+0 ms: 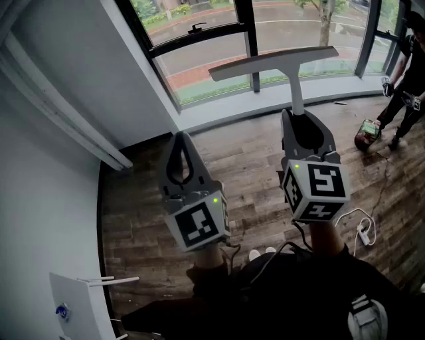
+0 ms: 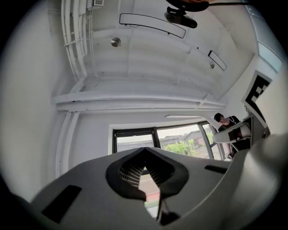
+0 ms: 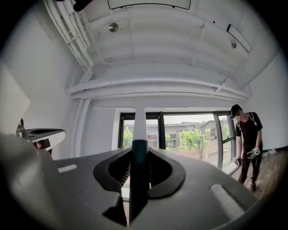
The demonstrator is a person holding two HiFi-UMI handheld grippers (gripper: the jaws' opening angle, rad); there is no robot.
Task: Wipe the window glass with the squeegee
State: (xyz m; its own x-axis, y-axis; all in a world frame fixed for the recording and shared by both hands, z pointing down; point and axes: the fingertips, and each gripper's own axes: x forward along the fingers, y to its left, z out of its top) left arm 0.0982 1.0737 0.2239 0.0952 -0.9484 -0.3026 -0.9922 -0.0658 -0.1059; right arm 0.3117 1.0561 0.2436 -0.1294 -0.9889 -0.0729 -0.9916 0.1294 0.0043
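Note:
The squeegee [image 1: 273, 62] has a long grey blade on a pale stem. It is held up in front of the window glass [image 1: 199, 14], apart from it. My right gripper [image 1: 299, 117] is shut on its handle, blade crosswise above the jaws. In the right gripper view the squeegee's stem [image 3: 139, 126] rises from between the jaws of my right gripper [image 3: 138, 148] toward the window glass [image 3: 189, 137]. My left gripper [image 1: 180, 137] hangs beside it to the left, shut and holding nothing. In the left gripper view, the left gripper [image 2: 145, 151] points at the window glass [image 2: 180, 144].
A person [image 1: 406, 66] stands at the right by the window, also seen as a person [image 3: 247, 143] in the right gripper view. A red and green object [image 1: 366, 133] and a white cable [image 1: 362, 229] lie on the wood floor. A white device [image 1: 80, 305] stands lower left by the wall.

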